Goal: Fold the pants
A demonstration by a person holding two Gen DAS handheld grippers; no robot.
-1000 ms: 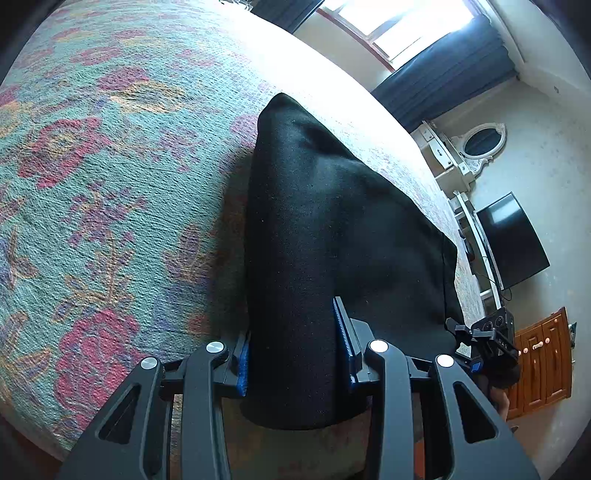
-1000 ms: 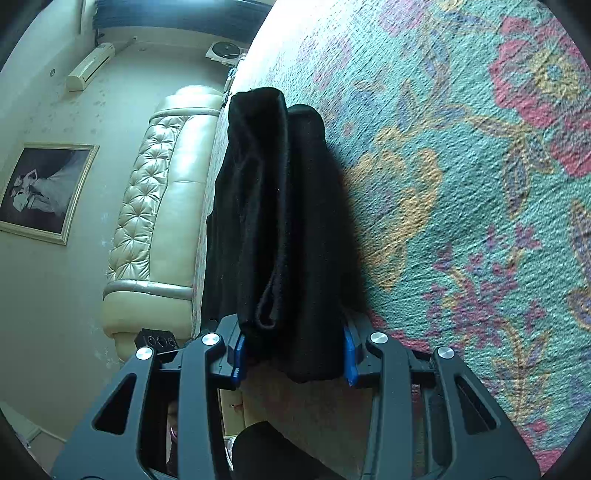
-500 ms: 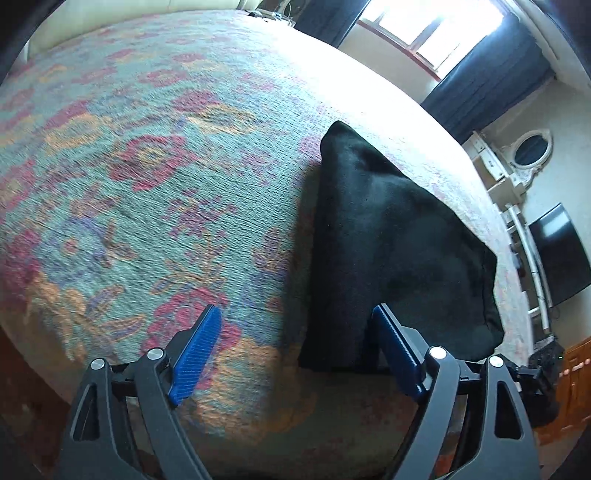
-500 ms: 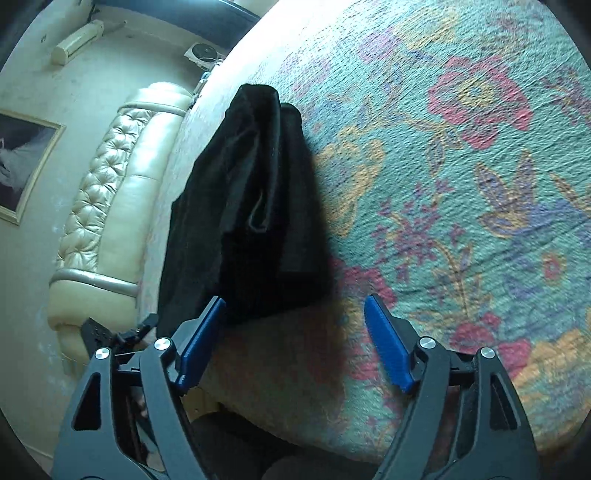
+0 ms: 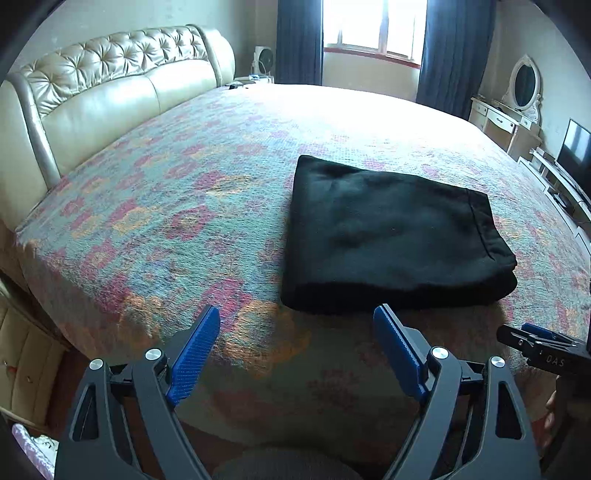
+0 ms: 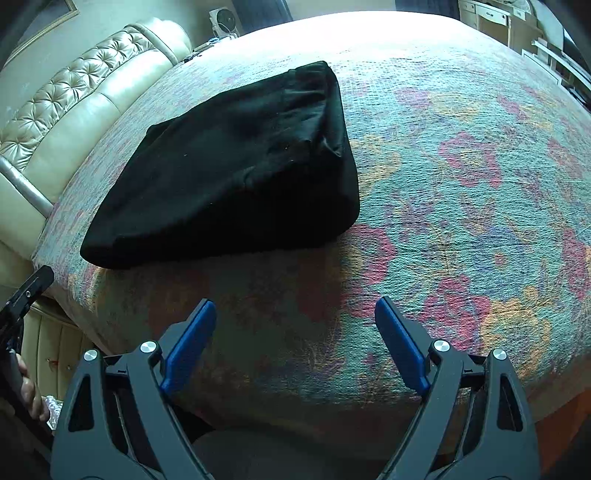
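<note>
The black pants [image 5: 388, 236] lie folded into a thick rectangle on the flowered bedspread [image 5: 166, 206], near the bed's front edge. My left gripper [image 5: 295, 314] hovers just in front of the folded edge, open, with nothing between its blue pads. In the right wrist view the pants [image 6: 236, 166] lie up and to the left. My right gripper [image 6: 295, 302] is over the bed's front edge, short of the pants; its jaws are opening with only bedspread [image 6: 480, 184] behind them. Neither gripper touches the cloth.
A tufted cream headboard [image 5: 110, 92] borders the bed on the left. Beyond the bed are a window with dark curtains [image 5: 369, 29], a white dressing table with an oval mirror [image 5: 517, 107] and a TV [image 5: 576, 147]. A hand [image 6: 29, 395] shows at the lower left.
Both grippers let go of the black pants, opened wide and drew back and up from the folded edge. The views rolled toward level. The pants now rest free on the bed.
</note>
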